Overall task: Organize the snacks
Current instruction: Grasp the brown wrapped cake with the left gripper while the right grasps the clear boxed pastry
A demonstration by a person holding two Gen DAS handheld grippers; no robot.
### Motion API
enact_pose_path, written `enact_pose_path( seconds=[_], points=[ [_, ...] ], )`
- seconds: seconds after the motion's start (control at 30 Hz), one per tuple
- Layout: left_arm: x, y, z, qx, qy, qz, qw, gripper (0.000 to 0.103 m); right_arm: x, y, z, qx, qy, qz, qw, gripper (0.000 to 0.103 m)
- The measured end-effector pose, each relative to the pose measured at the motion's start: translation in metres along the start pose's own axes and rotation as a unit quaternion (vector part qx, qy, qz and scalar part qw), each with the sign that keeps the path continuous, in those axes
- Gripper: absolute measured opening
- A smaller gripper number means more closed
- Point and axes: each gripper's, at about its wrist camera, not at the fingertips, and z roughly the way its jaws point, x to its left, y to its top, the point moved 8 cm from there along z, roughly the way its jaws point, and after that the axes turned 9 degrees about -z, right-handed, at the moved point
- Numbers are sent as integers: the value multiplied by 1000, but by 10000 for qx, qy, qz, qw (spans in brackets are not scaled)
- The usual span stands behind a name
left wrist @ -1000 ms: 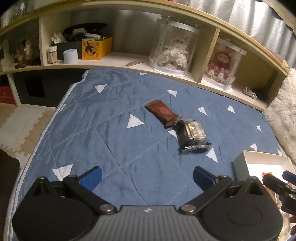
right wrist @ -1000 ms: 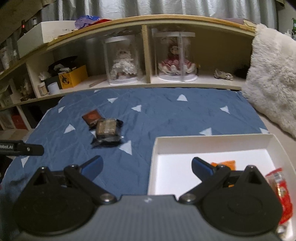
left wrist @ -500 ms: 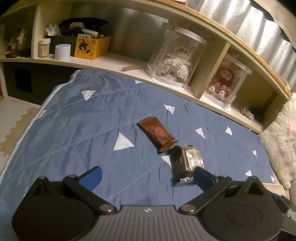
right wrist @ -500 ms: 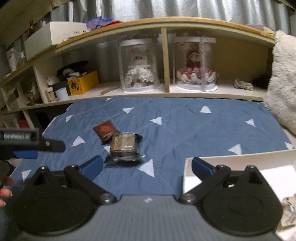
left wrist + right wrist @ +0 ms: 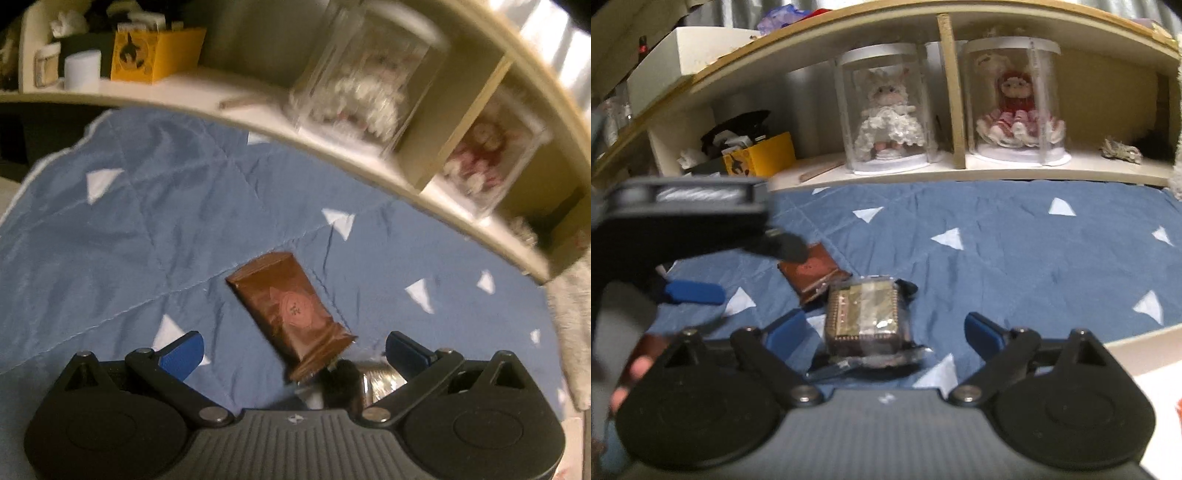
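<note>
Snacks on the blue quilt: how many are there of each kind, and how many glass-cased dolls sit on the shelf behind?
Brown flat packets: 1
Clear-wrapped biscuit packs: 1
Dolls in clear cases: 2, one in white, one in red
Total: 4 things, 2 of them snacks on the quilt

Nothing here I can actually read.
My brown snack packet (image 5: 291,310) carries a pinkish round emblem, too blurred to make out; the yellow box (image 5: 759,155) on the shelf shows only a black figure, and the small mark on my gripper's housing is a logo, not letters.
</note>
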Motion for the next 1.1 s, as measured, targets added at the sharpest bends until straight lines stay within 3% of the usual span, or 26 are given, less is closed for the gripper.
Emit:
enact_pose_path(
  seconds=[0.13, 0.23, 0.37, 0.43, 0.73, 0.93, 1.1],
  points=[
    [-13, 9, 24, 13, 580, 396, 9975, 103, 1, -5, 13, 89, 25, 49, 9999, 93],
    [-21, 14, 33, 8, 891, 657, 9939, 103, -2, -7, 16, 121, 102, 108, 9998, 83],
    [-14, 17, 38, 43, 1089, 596, 9922, 103, 0, -6, 13, 130, 319, -21, 9994, 71],
    [-7, 16, 35, 52, 1206, 641, 9906, 103, 1, -5, 12, 201, 502, -62, 9985, 59],
    [34, 2, 5, 193, 1482, 915, 9845, 103, -5, -6, 7, 689, 903, -152, 9934, 59],
    [30, 10, -6, 40, 920, 1185, 9887, 103, -8, -9, 1, 917, 1142, -143, 9891, 60],
    [9, 15, 2, -21, 884, 1649, 9823, 99, -7, -6, 4, 835, 1128, 131, 9900, 68]
  ],
)
